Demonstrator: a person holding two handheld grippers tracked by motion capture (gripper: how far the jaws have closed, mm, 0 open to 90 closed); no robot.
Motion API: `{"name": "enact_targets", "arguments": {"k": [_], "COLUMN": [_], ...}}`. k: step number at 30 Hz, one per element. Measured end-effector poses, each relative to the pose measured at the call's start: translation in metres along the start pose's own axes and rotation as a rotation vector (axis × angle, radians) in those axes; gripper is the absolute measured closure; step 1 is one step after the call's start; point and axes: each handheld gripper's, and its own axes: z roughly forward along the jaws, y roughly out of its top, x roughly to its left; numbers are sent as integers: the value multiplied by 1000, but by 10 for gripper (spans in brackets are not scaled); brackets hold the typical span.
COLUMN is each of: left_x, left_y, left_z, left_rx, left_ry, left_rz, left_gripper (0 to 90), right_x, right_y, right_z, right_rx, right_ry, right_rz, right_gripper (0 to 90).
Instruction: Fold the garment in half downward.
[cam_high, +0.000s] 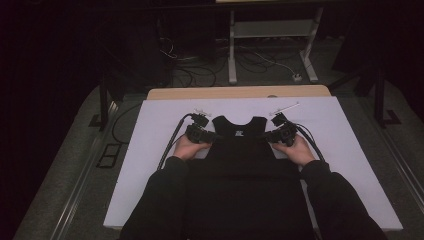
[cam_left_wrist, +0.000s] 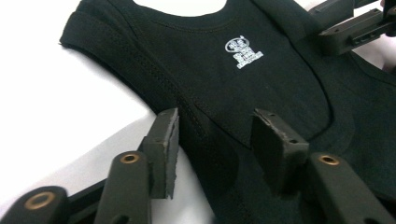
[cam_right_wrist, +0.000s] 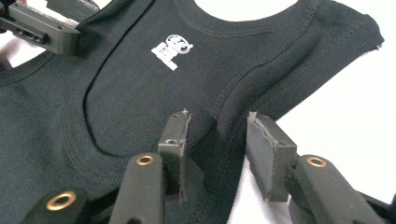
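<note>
A black sleeveless top (cam_high: 239, 137) lies flat on the white board (cam_high: 150, 150), neck opening away from me, with a small white logo (cam_left_wrist: 243, 51) below the collar. My left gripper (cam_high: 212, 136) is at the top's left armhole. In the left gripper view its jaws (cam_left_wrist: 215, 140) straddle the armhole hem, with a gap between pads and cloth. My right gripper (cam_high: 267, 137) mirrors it at the right armhole. In the right gripper view its jaws (cam_right_wrist: 217, 140) stand around a slightly raised fold of the top (cam_right_wrist: 140, 93), the pads apart from it.
The board rests on a wooden tabletop (cam_high: 240, 92). Cables (cam_high: 170, 145) trail from both grippers across the board. A person's dark sleeves (cam_high: 165, 200) cover the near edge. On the floor beyond stand a white frame (cam_high: 270, 30) and loose wires.
</note>
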Motion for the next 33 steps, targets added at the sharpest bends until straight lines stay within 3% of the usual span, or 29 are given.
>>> {"name": "enact_targets", "arguments": {"k": [6, 10, 14, 19, 22, 25, 33], "left_x": [-3, -10, -10, -12, -13, -18, -21], "left_y": [0, -1, 0, -2, -3, -2, -1], "left_z": [3, 7, 7, 7, 7, 6, -2], "left_rx": [-1, -4, 8, -4, -7, 9, -11], "left_ry": [-12, -14, 24, 65, 79, 117, 128], "left_rz": [3, 47, 35, 19, 33, 77, 55], "left_gripper": [612, 618, 718, 820, 843, 852, 854], "right_x": [2, 3, 4, 3, 4, 5, 7], "right_y": [-1, -1, -2, -2, -2, -2, 2], "right_z": [2, 3, 4, 4, 3, 2, -10], "right_rx": [9, 20, 36, 40, 44, 47, 22], "right_ry": [29, 64, 76, 80, 78, 73, 80], "right_rz": [8, 25, 30, 47, 48, 46, 52], "right_gripper": [707, 746, 823, 845, 849, 850, 850]}}
